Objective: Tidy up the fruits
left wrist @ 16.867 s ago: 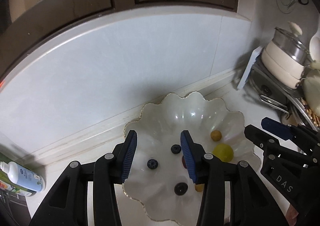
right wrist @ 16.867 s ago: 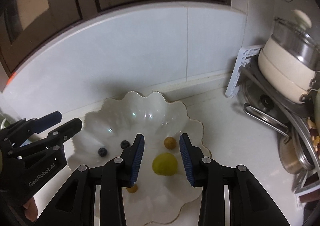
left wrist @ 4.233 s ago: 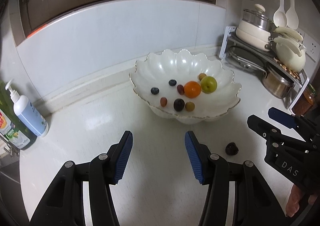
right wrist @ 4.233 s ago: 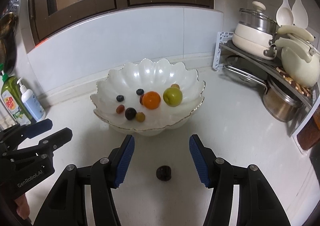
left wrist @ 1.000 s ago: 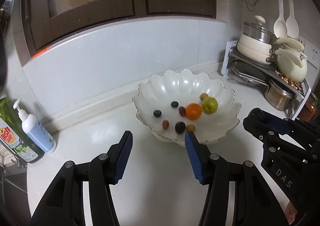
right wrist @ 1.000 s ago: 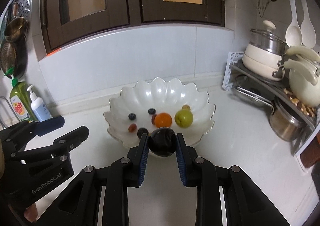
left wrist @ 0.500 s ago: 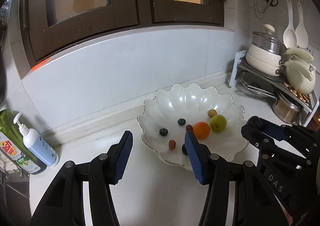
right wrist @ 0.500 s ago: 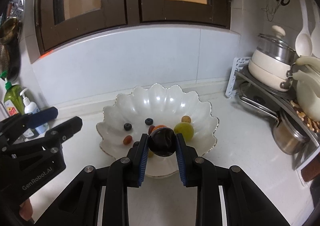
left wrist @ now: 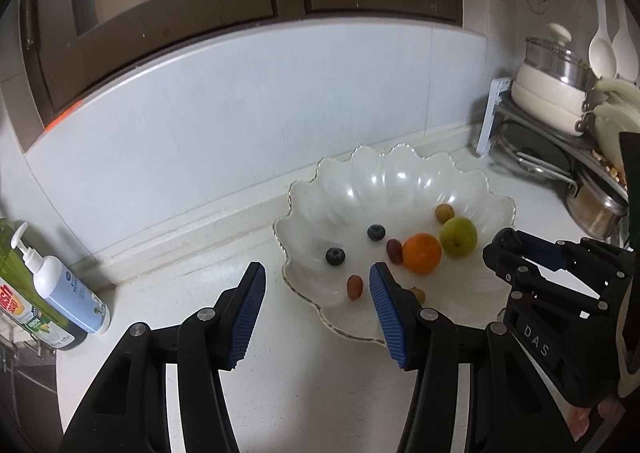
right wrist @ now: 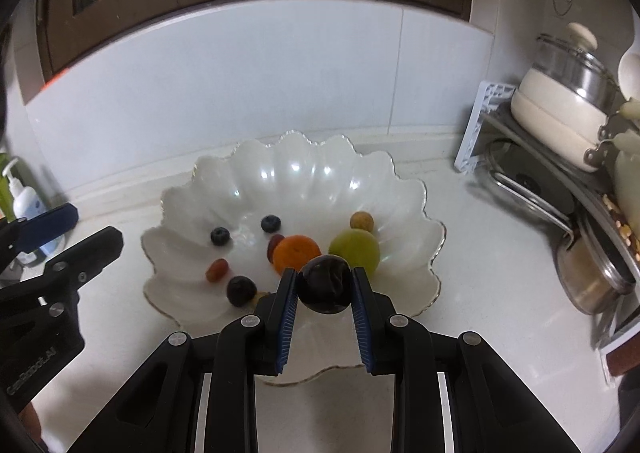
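Holding a dark plum [right wrist: 325, 285] in your right gripper [right wrist: 325, 287], you have its blue pads clamped on the fruit from both sides, above the near rim of the bowl [right wrist: 416, 189]. That bowl is white, scalloped, and sits on a pale counter [right wrist: 480, 293] near the back wall.

Inside the bowl lie an orange [right wrist: 297, 252] near the middle and a green fruit [right wrist: 356, 249] touching it on the right. A small tan fruit [right wrist: 361, 221] sits just behind the green one. Two blueberries [right wrist: 220, 235] lie toward the bowl's left side, well apart from each other, and a small reddish grape [right wrist: 217, 269] lies nearer the front left rim. A dark round fruit [right wrist: 241, 291] rests just beside that grape, toward the front. Another reddish fruit [right wrist: 275, 243] is tucked against the orange's left side.

Your left gripper [left wrist: 316, 309] is off the bowl's left front rim with its jaws apart and nothing between them. From its camera the right gripper [left wrist: 532, 249] shows at the right edge, reaching over the bowl's right rim.

At the counter's left edge stand a white pump bottle [left wrist: 64, 285] and a green bottle [left wrist: 24, 313] beside it. At the right edge a rack [right wrist: 496, 125] carries a cream pot [right wrist: 560, 109] with a glass lid, and a steel pan [right wrist: 592, 277] sits lower down
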The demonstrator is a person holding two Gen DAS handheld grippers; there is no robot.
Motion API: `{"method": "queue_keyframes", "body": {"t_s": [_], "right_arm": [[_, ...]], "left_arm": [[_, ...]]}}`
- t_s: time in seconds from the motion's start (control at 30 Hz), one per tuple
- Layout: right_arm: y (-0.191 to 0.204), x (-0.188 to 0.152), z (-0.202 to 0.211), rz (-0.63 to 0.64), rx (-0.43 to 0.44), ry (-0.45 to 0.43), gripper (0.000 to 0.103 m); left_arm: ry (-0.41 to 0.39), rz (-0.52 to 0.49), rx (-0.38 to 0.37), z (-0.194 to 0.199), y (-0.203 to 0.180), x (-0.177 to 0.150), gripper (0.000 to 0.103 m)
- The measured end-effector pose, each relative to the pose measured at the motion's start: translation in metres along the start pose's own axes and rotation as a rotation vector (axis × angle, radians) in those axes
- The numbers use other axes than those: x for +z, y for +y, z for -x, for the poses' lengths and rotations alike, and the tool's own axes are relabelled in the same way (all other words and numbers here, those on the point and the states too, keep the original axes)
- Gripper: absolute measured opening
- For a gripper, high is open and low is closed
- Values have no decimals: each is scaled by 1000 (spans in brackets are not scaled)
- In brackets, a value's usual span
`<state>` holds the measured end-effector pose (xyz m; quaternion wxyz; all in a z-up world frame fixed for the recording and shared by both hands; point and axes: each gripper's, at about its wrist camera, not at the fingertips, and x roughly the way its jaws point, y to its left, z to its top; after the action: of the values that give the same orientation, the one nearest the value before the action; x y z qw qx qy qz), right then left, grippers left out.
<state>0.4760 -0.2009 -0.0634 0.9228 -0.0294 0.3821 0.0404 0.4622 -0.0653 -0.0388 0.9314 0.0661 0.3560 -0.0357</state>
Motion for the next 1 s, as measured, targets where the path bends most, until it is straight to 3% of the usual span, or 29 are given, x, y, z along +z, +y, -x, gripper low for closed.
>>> {"method": "queue_keyframes", "body": {"t_s": [0.23, 0.33, 0.47, 0.67, 1.0], "right_arm": [[0, -4, -22, 2, 1, 42, 30], [0, -7, -24, 2, -6, 46, 43], [0, -9, -21, -16, -1, 38, 45], [5, -16, 4, -33, 1, -11, 45], [21, -35, 71, -59, -19, -135, 46]], "left_arm": [[29, -16, 6, -14, -1, -5, 54], [34, -20, 10, -16, 0, -6, 53], [30, -22, 9, -14, 2, -8, 54], [2, -11, 0, 3, 10, -13, 54], [-104, -24, -25, 55, 25, -32, 68]]}}
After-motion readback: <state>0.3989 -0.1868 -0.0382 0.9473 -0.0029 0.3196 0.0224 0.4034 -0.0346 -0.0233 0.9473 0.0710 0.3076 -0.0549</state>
